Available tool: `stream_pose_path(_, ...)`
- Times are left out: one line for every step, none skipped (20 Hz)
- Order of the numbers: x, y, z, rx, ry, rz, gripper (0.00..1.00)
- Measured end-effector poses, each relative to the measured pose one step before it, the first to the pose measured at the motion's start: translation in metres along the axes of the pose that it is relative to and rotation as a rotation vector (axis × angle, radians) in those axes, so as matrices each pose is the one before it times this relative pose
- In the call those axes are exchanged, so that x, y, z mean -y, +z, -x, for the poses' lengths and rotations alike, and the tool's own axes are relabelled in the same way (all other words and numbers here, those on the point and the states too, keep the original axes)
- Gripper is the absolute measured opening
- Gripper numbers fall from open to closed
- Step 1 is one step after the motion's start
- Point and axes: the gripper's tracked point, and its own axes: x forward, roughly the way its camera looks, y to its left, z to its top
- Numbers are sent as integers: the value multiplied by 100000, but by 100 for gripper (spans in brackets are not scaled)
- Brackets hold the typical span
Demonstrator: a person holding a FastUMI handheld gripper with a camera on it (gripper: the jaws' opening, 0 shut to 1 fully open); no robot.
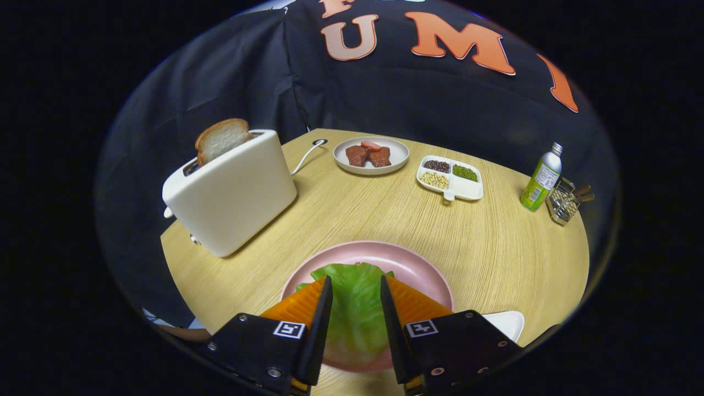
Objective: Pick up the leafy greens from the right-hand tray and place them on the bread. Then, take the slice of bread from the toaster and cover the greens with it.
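Flanking leafy greens (355, 308) with parted fingers (325, 308) | toaster (231, 192) beyond, clear

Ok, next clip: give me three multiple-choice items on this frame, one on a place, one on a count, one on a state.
1. Where do the leafy greens lie?
A. in the toaster
B. on the pink plate, between the gripper's fingers
C. on the white plate

2. How many compartments of the divided tray hold beans?
A. one
B. three
C. five

3. How is the slice of bread?
A. standing up out of the toaster
B. flat on the table
C. held by the fingers

Key: 1 B, the leaf rests on the pink plate between the spread fingers of the gripper. 2 B, dark, pale and green piles. 3 A, it sticks out of the slot.
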Motion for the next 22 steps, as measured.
stream_pose_path(-256,1195,183,1322,508,-400,55)
stream_pose_path(-257,1124,390,1188,416,202,56)
stream_pose_path(-470,1258,298,1286,715,640,61)
stream_pose_path(-701,1200,256,1491,1144,596,64)
stream_pose_path(-822,1132,159,1615,1908,343,67)
stream_pose_path(-928,887,129,620,2127,307,68)
stream_pose_path(-845,740,-43,115,2027,-172,68)
stream_pose_path(-851,712,-92,-89,1718,-172,69)
stream_pose_path(-861,768,6,207,1621,-239,71)
stream_pose_path(-664,848,-53,480,1052,73,72)
stream_pose_path(-673,969,-143,787,1090,433,75)
stream_pose_path(-819,798,-200,645,1117,575,76)
stream_pose_path(-835,785,-141,510,1544,381,79)
stream_pose_path(-842,642,-203,57,1577,89,80)
stream_pose_path(-833,502,-355,-200,1798,-19,82)
stream_pose_path(-920,484,-296,-540,1225,207,83)
stream_pose_path(-831,393,-355,-560,818,235,84)
stream_pose_path(-905,386,-509,-1084,1608,138,84)
stream_pose_path(-941,186,-660,-730,1712,-554,85)
stream_pose_path(-768,298,-647,-1106,1591,-688,85)
stream_pose_path(-771,485,-412,-1062,1059,-909,86)
stream_pose_path(-457,511,-631,-959,542,-928,85)
